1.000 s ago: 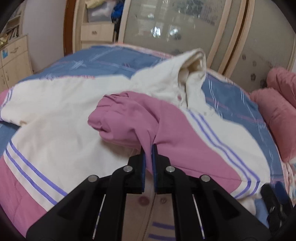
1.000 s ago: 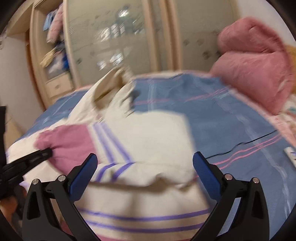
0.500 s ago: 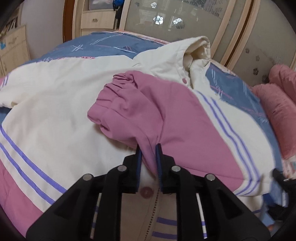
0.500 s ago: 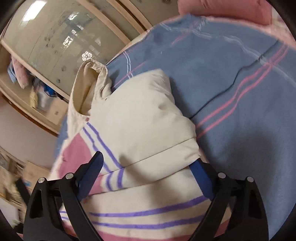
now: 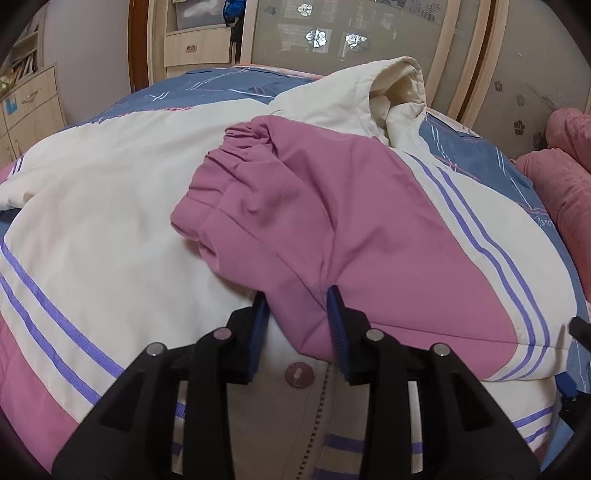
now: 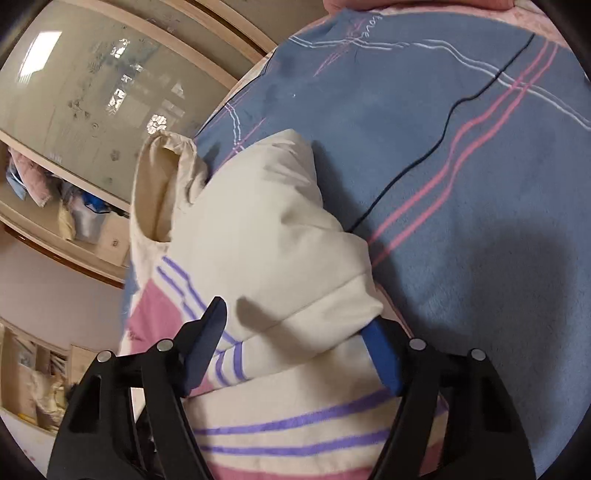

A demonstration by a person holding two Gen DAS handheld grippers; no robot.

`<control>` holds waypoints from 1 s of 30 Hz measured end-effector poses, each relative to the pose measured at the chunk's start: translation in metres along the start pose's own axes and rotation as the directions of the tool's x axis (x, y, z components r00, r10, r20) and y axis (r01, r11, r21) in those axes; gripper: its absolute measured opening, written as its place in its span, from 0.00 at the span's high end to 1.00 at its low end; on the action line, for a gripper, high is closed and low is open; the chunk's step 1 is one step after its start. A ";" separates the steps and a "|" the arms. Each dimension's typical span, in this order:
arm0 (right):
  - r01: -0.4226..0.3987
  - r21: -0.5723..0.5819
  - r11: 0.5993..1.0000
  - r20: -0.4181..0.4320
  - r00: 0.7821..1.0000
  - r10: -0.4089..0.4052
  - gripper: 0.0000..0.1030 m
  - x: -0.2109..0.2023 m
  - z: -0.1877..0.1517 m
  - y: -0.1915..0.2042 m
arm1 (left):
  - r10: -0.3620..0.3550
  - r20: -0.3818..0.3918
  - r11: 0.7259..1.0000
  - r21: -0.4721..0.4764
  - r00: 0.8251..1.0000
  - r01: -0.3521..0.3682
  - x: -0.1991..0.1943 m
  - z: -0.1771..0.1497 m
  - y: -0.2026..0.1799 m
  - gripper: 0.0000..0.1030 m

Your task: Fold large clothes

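A big padded jacket (image 5: 110, 229) lies spread over the blue bedspread (image 6: 461, 155), cream across the body with pink panels and thin purple stripes. Its hood (image 5: 391, 92) stands up at the far end, toward the wardrobe doors (image 5: 332, 33).

The pink sleeve (image 5: 314, 206) has been laid across the jacket's front, its gathered cuff (image 5: 236, 147) pointing to the far left. The near edge of that sleeve hangs down between the blue pads of the left gripper (image 5: 295, 314). The jaws there have just been opening; they now stand a little apart, and the pink cloth sits loosely in the gap instead of being pinched. Just below the pads, close in, there is a round pink button (image 5: 299, 374) on the jacket's front placket.

On the right side of the bed, the right gripper (image 6: 295, 332) is tilted over the folded shoulder of the jacket. Its jaws have just been closing in from wide. A thick cream fold (image 6: 288, 258) bulges between them; the right pad is tucked under the fold's edge, while the left pad stands clear above the striped cloth, so the fold is straddled, not clamped. A thin dark cord (image 6: 436, 144) runs across the bedspread beyond that fold. Pink pillows (image 5: 565, 184) sit at the right edge of the bed.
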State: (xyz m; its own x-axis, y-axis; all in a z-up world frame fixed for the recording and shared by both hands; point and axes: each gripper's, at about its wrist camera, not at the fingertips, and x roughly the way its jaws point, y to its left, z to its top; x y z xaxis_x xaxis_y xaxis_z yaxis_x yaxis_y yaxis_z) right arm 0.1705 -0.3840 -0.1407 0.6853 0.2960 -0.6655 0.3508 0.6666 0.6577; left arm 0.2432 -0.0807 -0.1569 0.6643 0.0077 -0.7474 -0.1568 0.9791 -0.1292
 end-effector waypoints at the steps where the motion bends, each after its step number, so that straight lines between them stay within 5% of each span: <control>1: -0.005 -0.041 0.999 -0.002 1.000 0.005 0.28 -0.006 -0.002 0.008 | -0.002 0.002 1.000 -0.003 1.000 0.002 0.001 -0.001 0.001 0.67; 9: -0.115 -0.392 0.913 0.110 0.979 0.170 0.21 -0.038 -0.037 0.083 | -0.025 0.017 0.999 -0.035 1.000 0.026 0.005 -0.001 0.006 0.67; 11: -0.029 -0.491 0.871 0.191 0.972 0.140 0.21 -0.045 -0.048 0.097 | -0.047 0.018 0.997 -0.060 0.999 0.048 0.006 -0.001 0.010 0.66; 14: 0.036 -0.570 0.821 0.354 0.912 0.206 0.19 -0.060 -0.061 0.106 | -0.065 0.020 0.995 -0.078 0.998 0.067 0.007 -0.001 0.013 0.66; 15: 0.113 -0.589 0.800 0.421 0.888 0.185 0.15 -0.056 -0.064 0.111 | -0.064 0.020 0.995 -0.076 0.998 0.065 0.007 -0.001 0.012 0.66; 16: 0.171 -0.586 0.792 0.440 0.888 0.134 0.12 -0.046 -0.061 0.111 | -0.063 0.019 0.995 -0.076 0.998 0.064 0.007 0.000 0.012 0.66; 18: 0.197 -0.557 0.807 0.373 0.927 0.032 0.12 -0.012 -0.043 0.102 | -0.067 0.019 0.995 -0.079 0.998 0.069 0.007 -0.001 0.013 0.66; 19: 0.151 -0.497 0.855 0.237 0.971 -0.034 0.12 0.016 -0.029 0.087 | -0.072 0.020 0.994 -0.081 0.997 0.073 0.007 -0.001 0.013 0.66; 22: 0.118 -0.343 0.932 0.088 0.992 -0.094 0.18 0.042 -0.011 0.054 | -0.084 0.025 0.992 -0.088 0.996 0.086 0.007 -0.003 0.014 0.63; 27: 0.314 -0.363 0.877 0.197 0.946 -0.257 0.21 0.032 -0.015 0.057 | -0.075 0.033 0.995 -0.059 0.997 0.077 0.007 -0.005 0.010 0.58; 30: 0.492 -0.329 0.806 0.309 0.863 -0.400 0.17 0.027 -0.014 0.057 | -0.069 0.033 0.996 -0.051 0.997 0.071 0.006 -0.005 0.009 0.58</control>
State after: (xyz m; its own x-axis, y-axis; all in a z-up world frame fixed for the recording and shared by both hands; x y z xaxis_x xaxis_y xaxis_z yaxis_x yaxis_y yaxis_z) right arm 0.2002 -0.3281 -0.1265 0.6481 -0.2228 -0.7283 0.4099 0.9080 0.0870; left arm 0.2418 -0.0726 -0.1659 0.6976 -0.0535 -0.7144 -0.1465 0.9655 -0.2153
